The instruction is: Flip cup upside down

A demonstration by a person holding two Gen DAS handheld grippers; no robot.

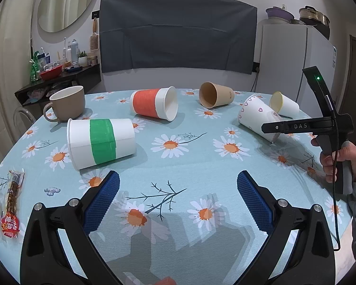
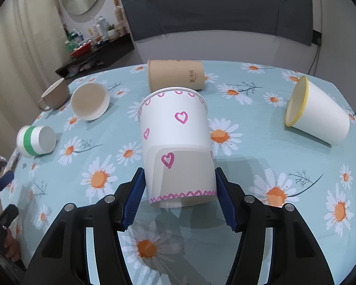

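A white paper cup with pink hearts (image 2: 175, 142) lies on its side on the daisy tablecloth, base toward me. My right gripper (image 2: 180, 190) has its blue pads on both sides of the cup's base end, touching or nearly touching it. In the left wrist view the same cup (image 1: 257, 116) lies at the right with the right gripper (image 1: 273, 128) at its base. My left gripper (image 1: 178, 190) is open and empty above the near table.
Other cups lie on their sides: green-banded (image 1: 99, 142), red-banded (image 1: 154, 103), brown (image 1: 214, 95), yellow-rimmed (image 2: 318, 116). A tan mug (image 1: 67, 103) stands upright at back left. Snack packets (image 1: 10, 204) lie at the left edge.
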